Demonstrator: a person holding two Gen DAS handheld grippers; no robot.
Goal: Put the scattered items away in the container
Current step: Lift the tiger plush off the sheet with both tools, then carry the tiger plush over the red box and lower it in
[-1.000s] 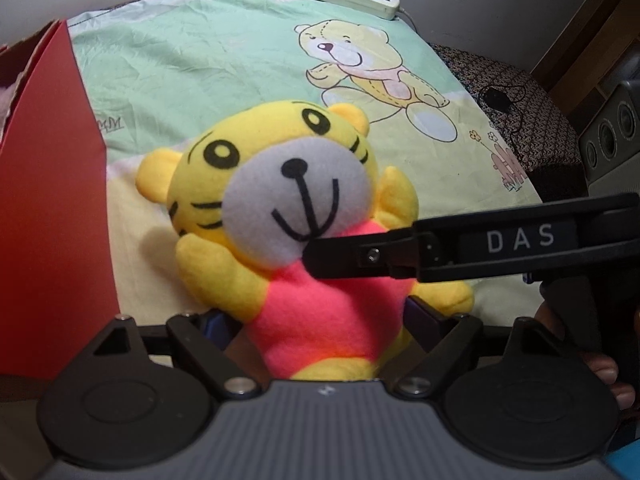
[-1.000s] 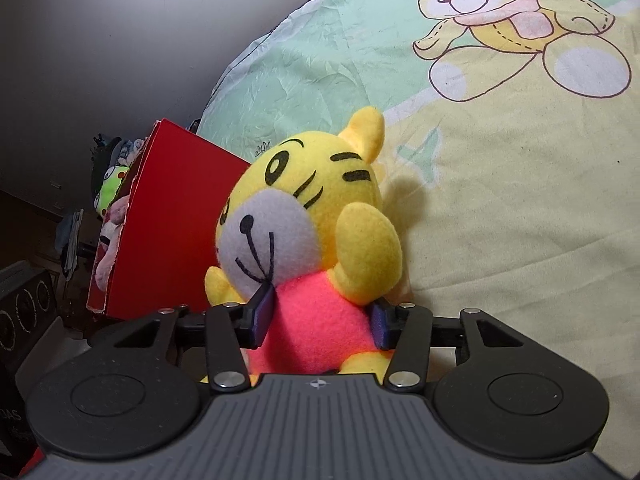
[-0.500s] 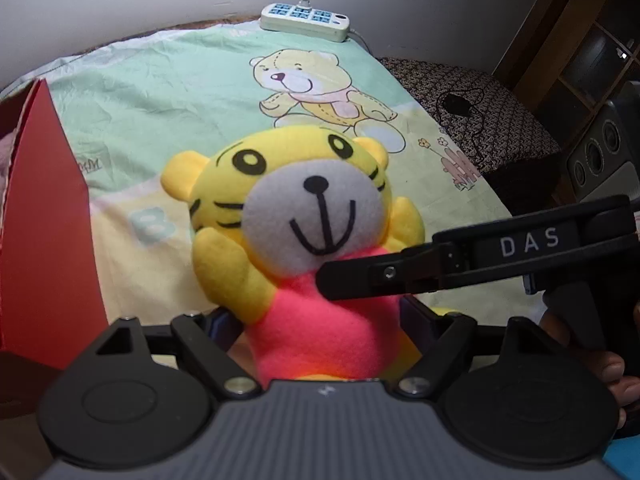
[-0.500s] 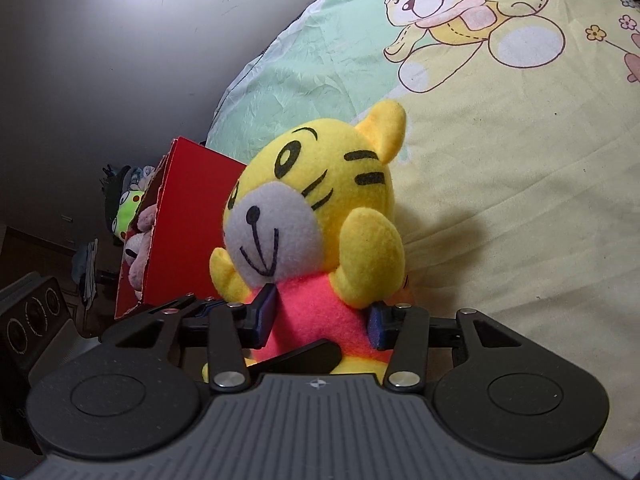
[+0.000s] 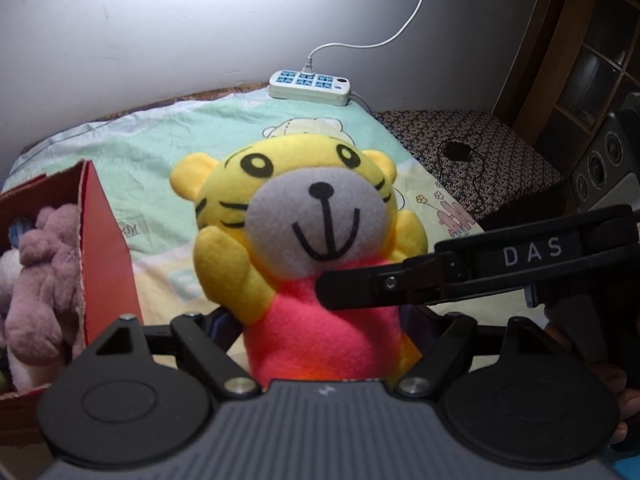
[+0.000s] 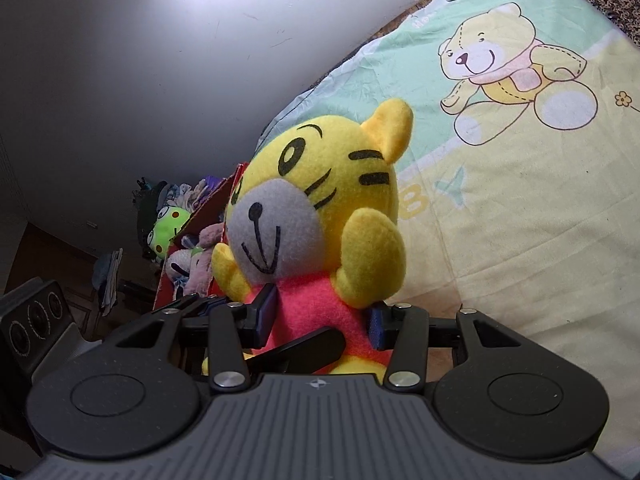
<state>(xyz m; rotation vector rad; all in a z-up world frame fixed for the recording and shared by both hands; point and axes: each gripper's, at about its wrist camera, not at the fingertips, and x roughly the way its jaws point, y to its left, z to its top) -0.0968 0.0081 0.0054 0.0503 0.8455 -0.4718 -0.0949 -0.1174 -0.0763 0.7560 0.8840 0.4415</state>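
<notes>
The yellow plush tiger in a pink shirt [image 5: 316,240] is held upright, clear of the pastel bear-print blanket [image 6: 520,184]. The left gripper [image 5: 316,328] is clamped on the tiger's pink torso from both sides. The right gripper [image 6: 320,316] is likewise closed on that torso, its blue pads [image 6: 267,312] pressed into the fabric. The red cardboard box [image 5: 108,248] stands just beside the tiger; a mauve plush animal [image 5: 44,264] lies inside it. A white power strip [image 5: 310,88] sits beyond the tiger against the wall.
</notes>
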